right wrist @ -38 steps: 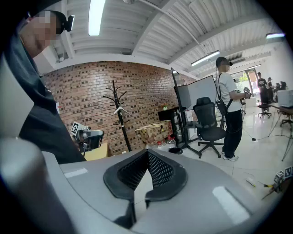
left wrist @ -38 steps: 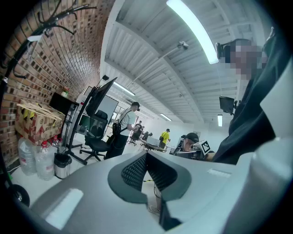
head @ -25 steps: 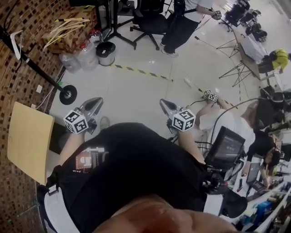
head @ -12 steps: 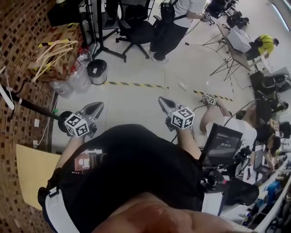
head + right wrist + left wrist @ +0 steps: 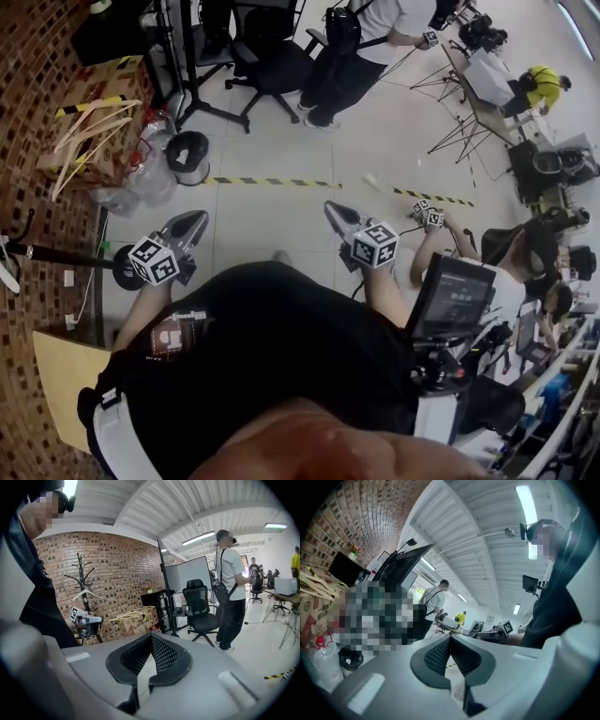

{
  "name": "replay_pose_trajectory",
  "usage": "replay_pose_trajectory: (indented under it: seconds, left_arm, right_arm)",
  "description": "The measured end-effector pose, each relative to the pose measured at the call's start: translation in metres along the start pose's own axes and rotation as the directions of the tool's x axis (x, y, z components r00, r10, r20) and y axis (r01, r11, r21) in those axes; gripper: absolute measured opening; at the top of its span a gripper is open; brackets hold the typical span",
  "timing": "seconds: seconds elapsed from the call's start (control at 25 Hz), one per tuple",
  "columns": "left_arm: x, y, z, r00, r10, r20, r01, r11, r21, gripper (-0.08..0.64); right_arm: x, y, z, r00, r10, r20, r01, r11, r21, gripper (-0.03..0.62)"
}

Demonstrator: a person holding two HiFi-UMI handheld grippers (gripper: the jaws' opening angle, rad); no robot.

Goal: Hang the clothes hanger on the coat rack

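Coat rack (image 5: 58, 255) nearer left edge than before, left gripper (image 5: 195, 219) and right gripper (image 5: 334, 210) clenched empty, open floor (image 5: 267, 211) ahead

Bright light is thrown down by long ceiling lights (image 5: 526, 506). Lines are bent near the edges, and corners are darkened.

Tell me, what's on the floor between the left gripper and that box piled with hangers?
In the head view, clear plastic bottles lie between the left gripper and the box.
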State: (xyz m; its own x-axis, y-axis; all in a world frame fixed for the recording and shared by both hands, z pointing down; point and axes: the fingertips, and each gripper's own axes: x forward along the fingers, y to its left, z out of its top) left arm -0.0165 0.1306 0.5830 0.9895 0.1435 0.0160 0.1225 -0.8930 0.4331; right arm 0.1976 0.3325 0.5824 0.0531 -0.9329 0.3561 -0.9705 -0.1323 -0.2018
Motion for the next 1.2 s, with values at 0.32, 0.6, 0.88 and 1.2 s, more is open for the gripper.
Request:
replay_pose_trajectory:
  seconds: [0.32,0.6,0.88,1.2]
  left_arm:
    - [0.089,0.032,0.042,0.986,0.148,0.082,-0.149,0.989,0.005,-0.003]
    - [0.151,0.042,0.058,0.975,0.196,0.101,-0.196,0.981,-0.008,-0.003]
    - [0.124,0.103,0.066,0.963,0.249,0.098,-0.251,0.968,-0.001,-0.003]
    - [0.087,0.199,0.135,0.971,0.202,0.132,-0.208,0.977,0.039,-0.003]
  right_arm:
    - [0.046,-0.105,0.056,0.991,0.132,-0.009,-0.133,0.989,-0.057,0.012]
    - [0.094,-0.164,0.086,0.972,0.232,-0.045,-0.235,0.969,-0.081,0.012]
    - [0.17,-0.156,0.103,0.964,0.256,-0.075,-0.263,0.958,-0.114,0.012]
    - [0.263,-0.113,0.156,0.971,0.235,-0.044,-0.238,0.96,-0.145,0.012]
